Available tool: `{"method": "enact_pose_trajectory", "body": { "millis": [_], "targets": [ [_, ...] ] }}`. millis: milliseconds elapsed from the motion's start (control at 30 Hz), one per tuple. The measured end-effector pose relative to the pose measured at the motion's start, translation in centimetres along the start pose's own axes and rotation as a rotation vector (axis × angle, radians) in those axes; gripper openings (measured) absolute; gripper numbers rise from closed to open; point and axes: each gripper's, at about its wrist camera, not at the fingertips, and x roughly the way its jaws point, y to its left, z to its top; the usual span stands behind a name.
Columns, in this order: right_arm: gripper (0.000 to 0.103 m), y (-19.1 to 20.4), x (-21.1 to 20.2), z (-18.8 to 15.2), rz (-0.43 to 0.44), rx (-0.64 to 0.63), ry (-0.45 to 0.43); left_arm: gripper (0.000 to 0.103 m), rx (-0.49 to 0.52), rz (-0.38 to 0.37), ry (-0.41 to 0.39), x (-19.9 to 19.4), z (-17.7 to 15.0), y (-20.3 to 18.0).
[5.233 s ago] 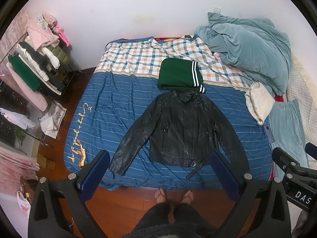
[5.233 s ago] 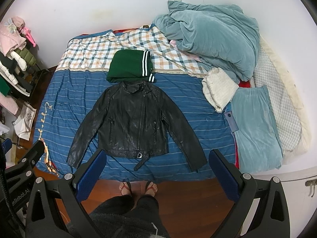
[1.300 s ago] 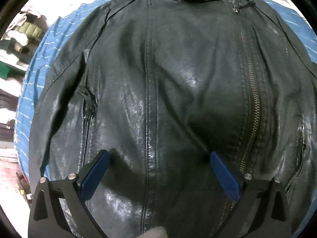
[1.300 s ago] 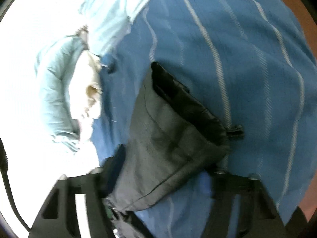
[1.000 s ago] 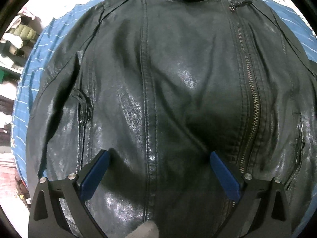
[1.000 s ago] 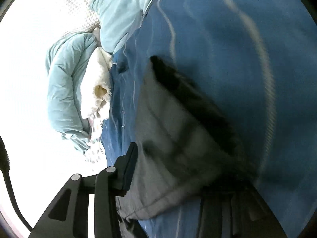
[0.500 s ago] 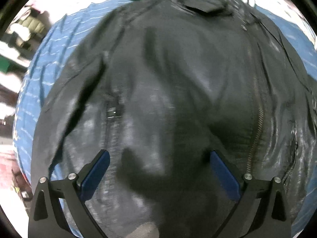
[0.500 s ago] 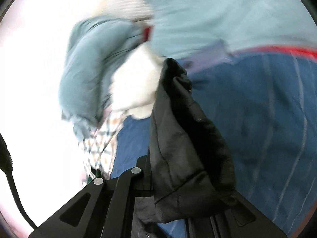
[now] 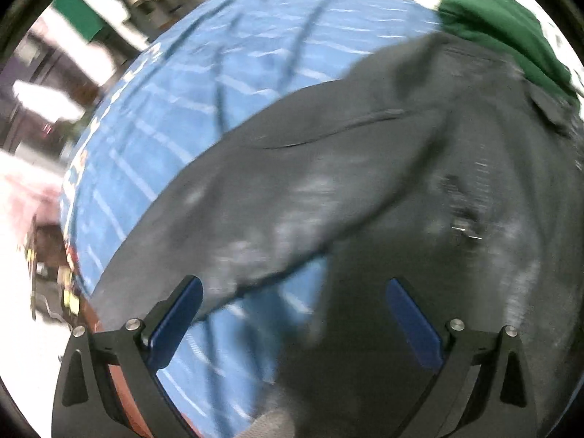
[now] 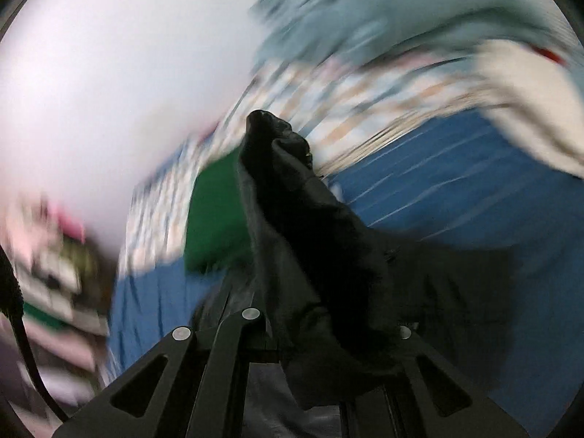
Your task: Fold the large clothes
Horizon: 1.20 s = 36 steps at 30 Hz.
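Note:
A black leather jacket [image 9: 419,189] lies on the blue striped bed cover [image 9: 204,109]. In the left wrist view its left sleeve [image 9: 255,226] runs down toward the bed's near edge. My left gripper [image 9: 292,314] is open, its blue pads just above the sleeve and the gap beside the jacket body. My right gripper [image 10: 321,335] is shut on the jacket's right sleeve cuff [image 10: 292,197], which is lifted and stands up in front of the camera. The view is blurred.
A folded green garment [image 9: 503,25] lies just beyond the jacket's collar; it also shows in the right wrist view [image 10: 215,219]. A checked sheet [image 10: 328,109], teal duvet [image 10: 365,18] and white cloth [image 10: 529,91] lie further back. A clothes rack [image 9: 65,36] stands left of the bed.
My left gripper has swung left from over the jacket's front to its left sleeve. My right gripper has lifted the right sleeve cuff and swung it left toward the jacket body.

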Motion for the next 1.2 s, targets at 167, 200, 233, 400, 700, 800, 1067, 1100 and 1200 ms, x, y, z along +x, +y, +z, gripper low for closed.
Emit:
{"method": "enact_pose_trajectory", "body": {
  "millis": [167,200,233,400,700,800,1067,1100,1200],
  "targets": [
    [0.005,11.2,13.9,-8.7,-0.071,-0.332,0.252,0.103,-0.065,0.017,0.059,1.2,-1.4,3.1],
    [0.005,12.4,15.7,-10.8,-0.096,-0.402,0.298,0.103,-0.078,0.014,0.064,1.2,-1.5,3.7],
    [0.006,13.9,17.4,-12.8,-0.136,-0.472,0.346,0.103,-0.087,0.011,0.071,1.3,-1.5,4.2],
    [0.027,15.3,20.0,-16.1,-0.160,-0.540,0.520,0.103,-0.095,-0.024,0.091,0.7,-1.8,5.4],
    [0.061,5.4,7.4,-5.9,-0.153,-0.212,0.423,0.103,-0.308,-0.119,0.184,-0.6,-4.8,9.8],
    [0.056,-0.8,6.8,-4.2,-0.315,-0.140,0.430,0.103,-0.446,-0.145,0.239,0.2,-6.8,11.6],
    [0.018,-11.2,12.7,-6.8,-0.496,-0.199,0.636,0.103,-1.073,-0.374,0.341,5.6,-13.5,16.7],
    [0.020,-10.6,12.5,-6.5,-0.482,-0.219,0.638,0.103,-1.160,-0.394,0.306,6.1,-13.9,17.4],
    [0.026,-9.3,11.1,-5.6,-0.396,-0.204,0.607,0.102,-1.320,-0.384,0.206,6.6,-14.3,19.4]
  ]
}}
